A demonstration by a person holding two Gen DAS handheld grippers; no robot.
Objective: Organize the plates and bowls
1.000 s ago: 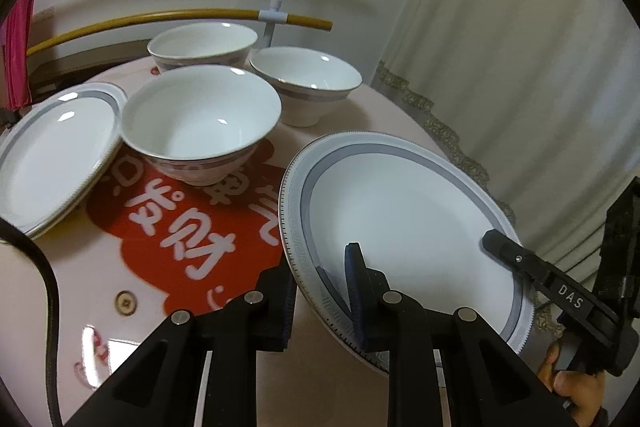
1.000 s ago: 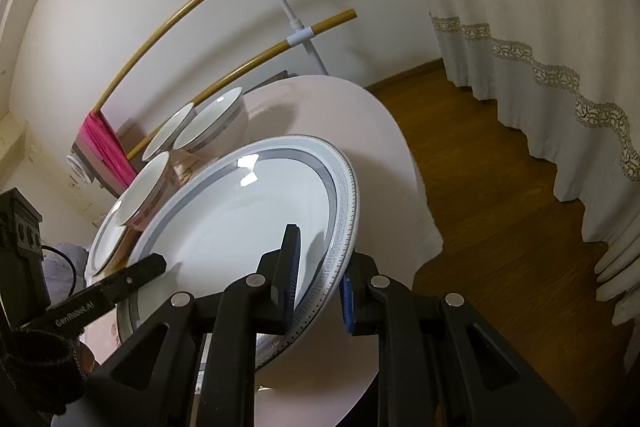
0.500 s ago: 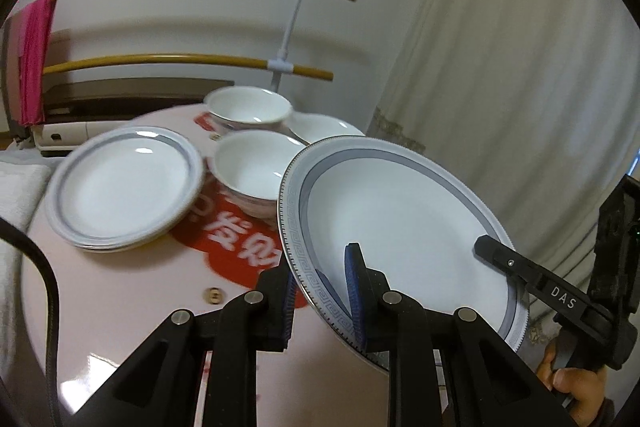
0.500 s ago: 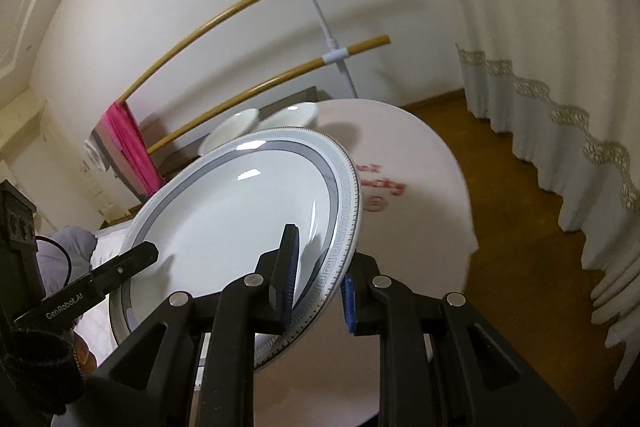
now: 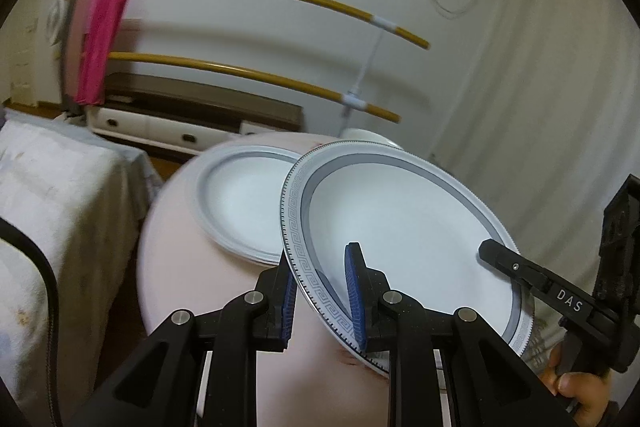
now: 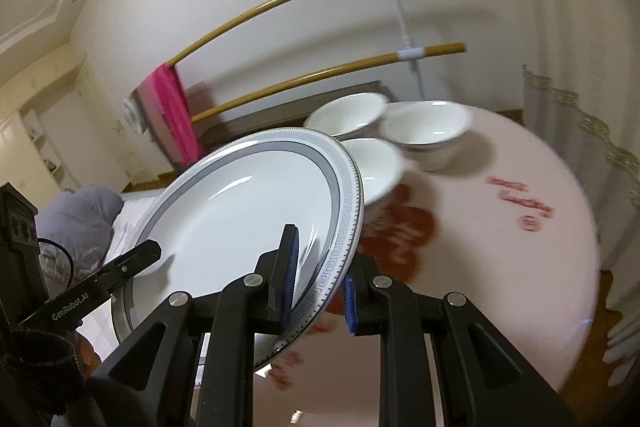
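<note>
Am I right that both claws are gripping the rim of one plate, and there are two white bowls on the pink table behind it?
Nearly. Both the left claw and the right claw do grip the rim of the one plate, but the right wrist view shows three white bowls on the pink table, not two.

The held plate (image 5: 400, 239) hangs above the table (image 6: 500, 247), right of another plate (image 5: 240, 203); three bowls (image 6: 424, 131) cluster behind.
</note>
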